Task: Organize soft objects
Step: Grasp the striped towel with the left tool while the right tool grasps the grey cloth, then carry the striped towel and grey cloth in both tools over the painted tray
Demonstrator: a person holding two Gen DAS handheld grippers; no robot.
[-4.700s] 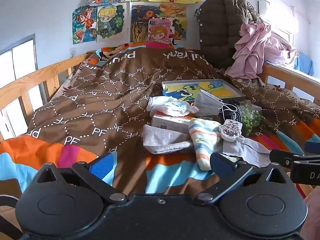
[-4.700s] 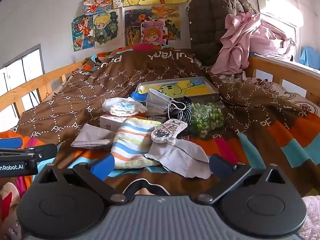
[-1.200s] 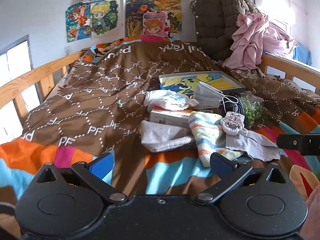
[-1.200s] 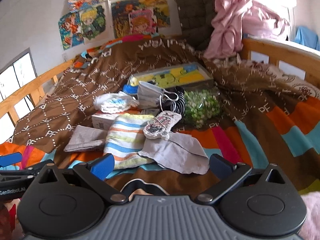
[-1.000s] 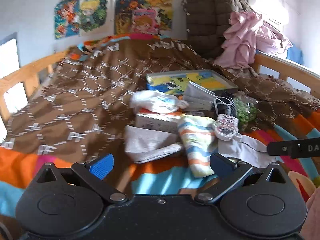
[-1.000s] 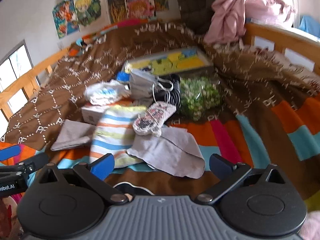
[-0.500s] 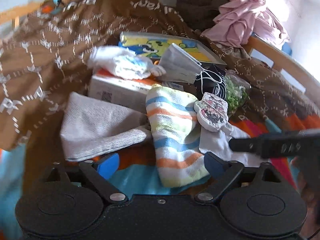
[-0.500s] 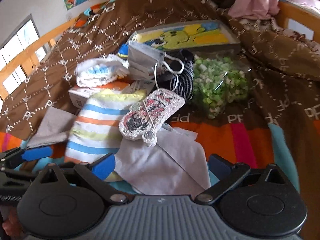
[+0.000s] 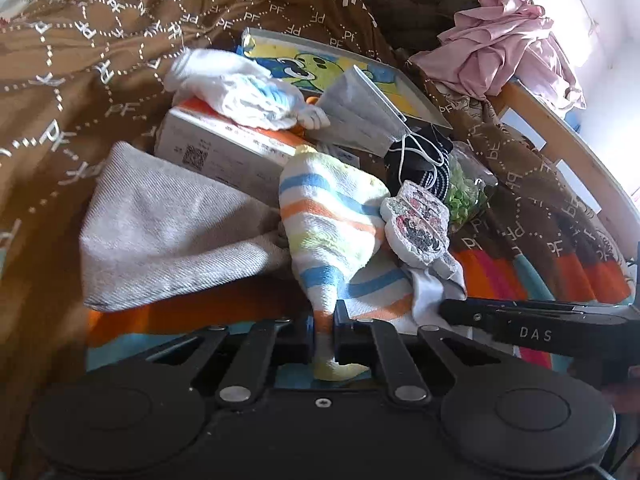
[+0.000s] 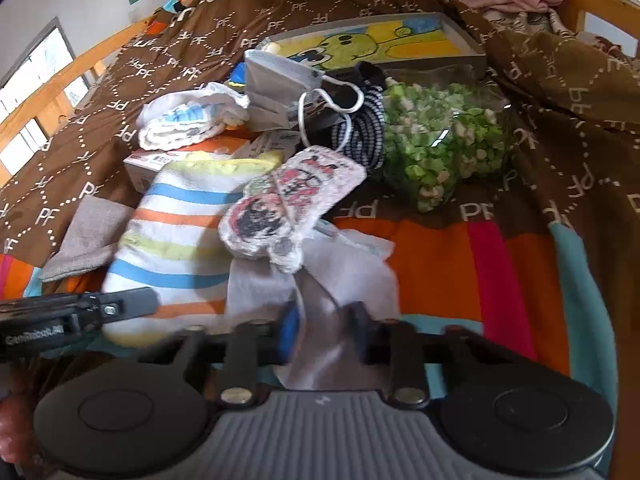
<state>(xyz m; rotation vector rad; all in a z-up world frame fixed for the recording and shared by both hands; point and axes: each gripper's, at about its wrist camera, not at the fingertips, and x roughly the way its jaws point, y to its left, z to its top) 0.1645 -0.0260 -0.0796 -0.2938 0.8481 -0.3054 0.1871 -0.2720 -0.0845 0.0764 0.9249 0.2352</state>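
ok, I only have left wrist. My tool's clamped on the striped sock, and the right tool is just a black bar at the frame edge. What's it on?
Observer: The right tool straddles the near end of the grey cloth, fabric bunched inside it. It's blurred, so I can't confirm the clamp.
Operator: Bag of green stuff in the way?
Observer: No. The bag of green pieces lies apart from the cloth, with bare quilt between them.

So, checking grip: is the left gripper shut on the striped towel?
Shut: left gripper jaws pinch the striped terry towel's near corner.
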